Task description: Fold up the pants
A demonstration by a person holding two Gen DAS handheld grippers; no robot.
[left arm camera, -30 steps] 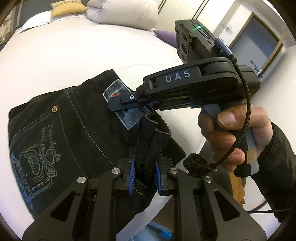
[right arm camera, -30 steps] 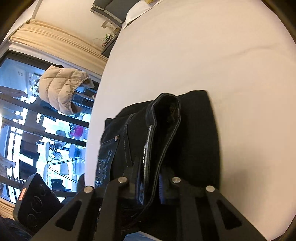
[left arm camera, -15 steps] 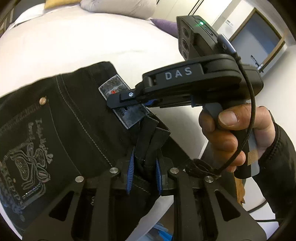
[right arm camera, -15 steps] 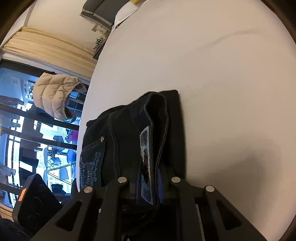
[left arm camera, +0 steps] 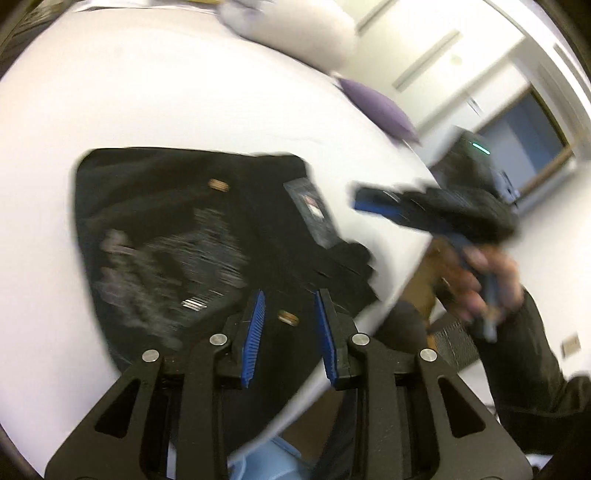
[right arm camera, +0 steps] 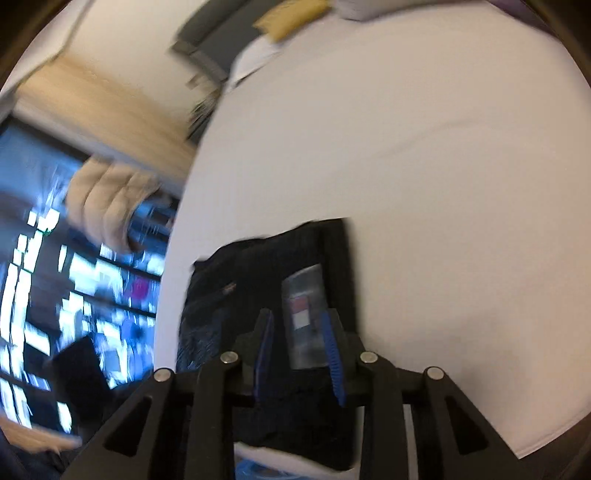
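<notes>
The black jeans (left arm camera: 184, 236) lie folded flat on the white bed (left arm camera: 166, 103), back pocket embroidery and waistband label (left arm camera: 314, 214) facing up. My left gripper (left arm camera: 290, 299) is open and empty just above their near edge. My right gripper (left arm camera: 373, 203) shows blurred at the right, clear of the cloth, held in a hand. In the right wrist view the right gripper (right arm camera: 297, 321) is open over the jeans (right arm camera: 266, 280), with the label (right arm camera: 306, 317) seen between its fingers. Both views are motion blurred.
A white duvet bundle (left arm camera: 295, 29) and a purple cushion (left arm camera: 380, 107) lie at the far side of the bed. The bed's near edge runs just below the jeans. A beige puffer jacket (right arm camera: 107, 206) hangs by the window.
Both grippers have opened and let go of the waistband. The jeans now lie flat on the bed, and both grippers have pulled back from them.
</notes>
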